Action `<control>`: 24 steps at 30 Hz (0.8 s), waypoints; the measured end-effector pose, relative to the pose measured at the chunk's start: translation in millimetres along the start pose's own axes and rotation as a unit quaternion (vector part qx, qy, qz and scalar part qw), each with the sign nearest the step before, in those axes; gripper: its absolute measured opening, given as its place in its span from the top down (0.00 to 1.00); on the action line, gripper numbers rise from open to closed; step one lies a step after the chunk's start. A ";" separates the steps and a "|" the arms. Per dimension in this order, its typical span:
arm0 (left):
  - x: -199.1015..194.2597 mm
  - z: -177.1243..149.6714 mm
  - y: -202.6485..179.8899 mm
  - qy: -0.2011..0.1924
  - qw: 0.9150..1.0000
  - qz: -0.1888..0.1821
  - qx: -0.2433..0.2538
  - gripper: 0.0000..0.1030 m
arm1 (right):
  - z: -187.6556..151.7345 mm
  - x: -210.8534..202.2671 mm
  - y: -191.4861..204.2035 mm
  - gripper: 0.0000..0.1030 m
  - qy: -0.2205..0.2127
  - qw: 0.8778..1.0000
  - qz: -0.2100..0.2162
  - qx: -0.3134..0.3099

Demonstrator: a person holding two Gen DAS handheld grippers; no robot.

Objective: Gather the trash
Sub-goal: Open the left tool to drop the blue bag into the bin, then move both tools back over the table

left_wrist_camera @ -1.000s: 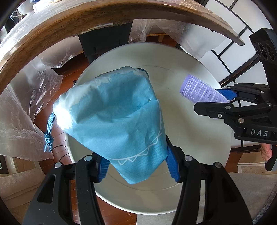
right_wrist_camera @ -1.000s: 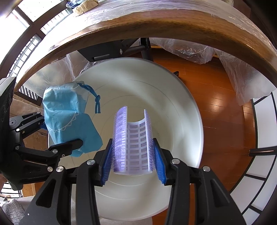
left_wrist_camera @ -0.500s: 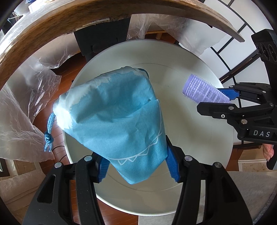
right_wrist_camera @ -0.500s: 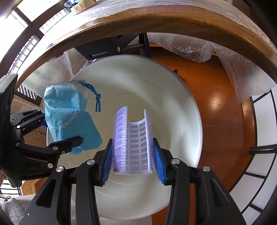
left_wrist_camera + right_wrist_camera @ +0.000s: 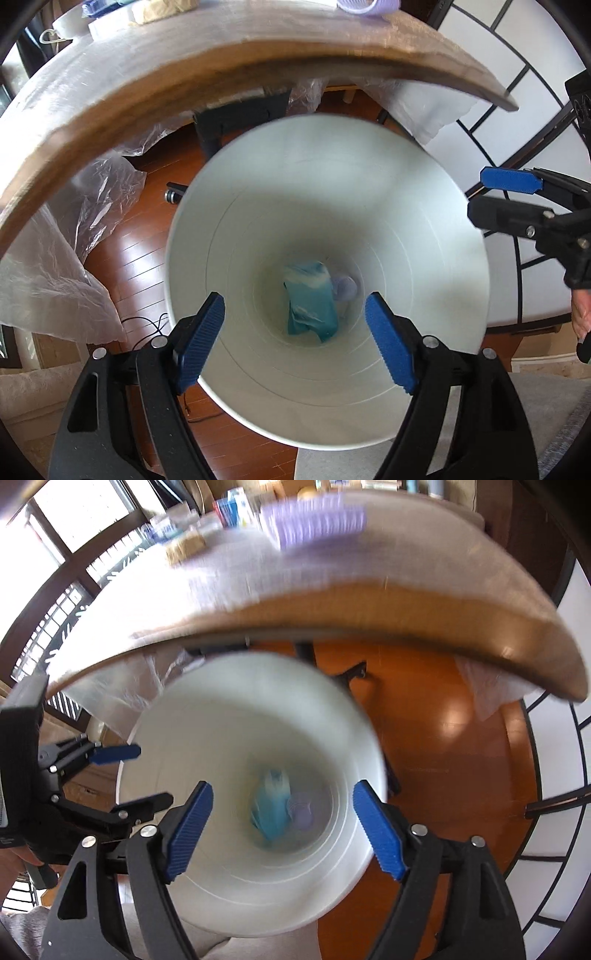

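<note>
Lying crumpled at the bottom of the white bin (image 5: 424, 229) is a blue drawstring pouch (image 5: 312, 301), its cloth folded over on itself and paler along the upper edge; just beside it, on its right and touching or nearly so, sits a small pale purple piece (image 5: 345, 290), too small in the left wrist view to show its printing; both rest well below the rim, deep inside the bin. The left gripper (image 5: 293, 341) hangs over the bin's mouth with its blue-padded fingers spread wide and nothing between them, the pouch seen through the gap far beneath; the right gripper (image 5: 284, 830) is likewise spread apart and empty above the same opening, with the pouch (image 5: 271, 808) and the purple piece (image 5: 303, 812) showing low between its pads. In the left wrist view the right gripper (image 5: 495, 197) reaches in from the right edge, beside the bin's rim, its body cut off by the frame; in the right wrist view the left gripper (image 5: 122, 779) enters from the left in the same way. A wooden table (image 5: 184, 85) covered with clear plastic arches over the bin; a purple object (image 5: 314, 522) lies on it. The right wrist view is smeared, so the bin (image 5: 229, 701) has a soft rim, the pouch is only a blue streak, and the things on the table cannot be made out clearly.
</note>
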State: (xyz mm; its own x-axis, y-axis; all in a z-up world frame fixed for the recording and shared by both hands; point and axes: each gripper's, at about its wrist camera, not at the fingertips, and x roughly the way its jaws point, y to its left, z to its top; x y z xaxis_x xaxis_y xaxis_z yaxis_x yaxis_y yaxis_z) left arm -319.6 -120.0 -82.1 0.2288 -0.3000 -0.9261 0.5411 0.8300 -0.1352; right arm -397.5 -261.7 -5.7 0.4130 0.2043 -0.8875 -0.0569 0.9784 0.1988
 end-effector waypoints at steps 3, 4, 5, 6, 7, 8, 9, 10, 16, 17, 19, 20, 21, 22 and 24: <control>-27.9 6.9 1.3 -0.026 1.000 -0.003 -0.008 0.23 | 11.1 -28.7 8.3 0.18 -0.043 0.999 -0.010 -0.020; -43.2 10.4 0.4 -0.044 0.999 -0.008 -0.010 0.23 | 12.9 -38.3 11.1 0.16 -0.058 0.998 -0.013 -0.026; -57.3 13.0 -0.8 -0.063 0.998 -0.011 -0.009 0.23 | 16.3 -52.6 15.2 0.14 -0.080 0.996 -0.015 -0.034; -76.8 17.4 -0.7 -0.091 0.996 -0.010 -0.007 0.20 | 19.3 -62.4 17.2 0.10 -0.098 0.994 -0.017 -0.040; -94.0 22.7 0.3 -0.118 0.993 -0.003 -0.007 0.14 | 25.2 -77.6 20.4 0.07 -0.133 0.989 -0.029 -0.049; -111.5 27.3 1.6 -0.151 0.988 0.011 -0.010 0.01 | 29.9 -92.8 23.7 0.04 -0.177 0.981 -0.049 -0.054; -130.3 32.1 5.0 -0.197 0.980 0.027 -0.017 0.01 | 33.9 -105.6 26.2 0.04 -0.217 0.973 -0.056 -0.060; -144.6 36.5 9.0 -0.236 0.971 0.042 -0.026 0.01 | 37.0 -112.4 27.5 0.04 -0.236 0.968 -0.052 -0.066; -159.8 86.2 53.3 -0.245 0.964 0.055 -0.091 0.01 | 77.3 -107.2 20.1 0.04 -0.231 0.969 -0.045 -0.069; -158.0 92.7 61.0 -0.242 0.963 0.050 -0.103 0.01 | 80.7 -102.4 17.4 0.04 -0.230 0.969 -0.049 -0.070; -152.4 105.0 73.8 -0.235 0.963 0.046 -0.120 0.01 | 90.6 -92.8 13.3 0.04 -0.227 0.970 -0.051 -0.067; -149.6 107.7 77.3 -0.233 0.963 0.051 -0.122 0.01 | 96.1 -86.8 11.0 0.04 -0.221 0.972 -0.051 -0.065; -145.0 114.2 82.5 -0.228 0.964 0.061 -0.120 0.01 | 98.7 -82.7 10.6 0.04 -0.218 0.973 -0.051 -0.064; -141.5 119.7 85.0 -0.223 0.965 0.071 -0.117 0.01 | 104.6 -75.7 5.6 0.04 -0.210 0.974 -0.047 -0.062; -131.2 128.9 90.1 -0.214 0.966 0.084 -0.117 0.01 | 115.0 -57.6 4.0 0.04 -0.198 0.978 -0.040 -0.058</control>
State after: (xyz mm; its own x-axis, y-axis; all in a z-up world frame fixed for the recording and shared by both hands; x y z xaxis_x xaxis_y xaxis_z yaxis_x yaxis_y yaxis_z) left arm -196.6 -66.4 72.7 0.6374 -0.2778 -0.7187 0.2819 0.9521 -0.1180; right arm -317.0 -273.2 94.1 0.7390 0.1205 -0.6628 -0.1030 0.9925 0.0655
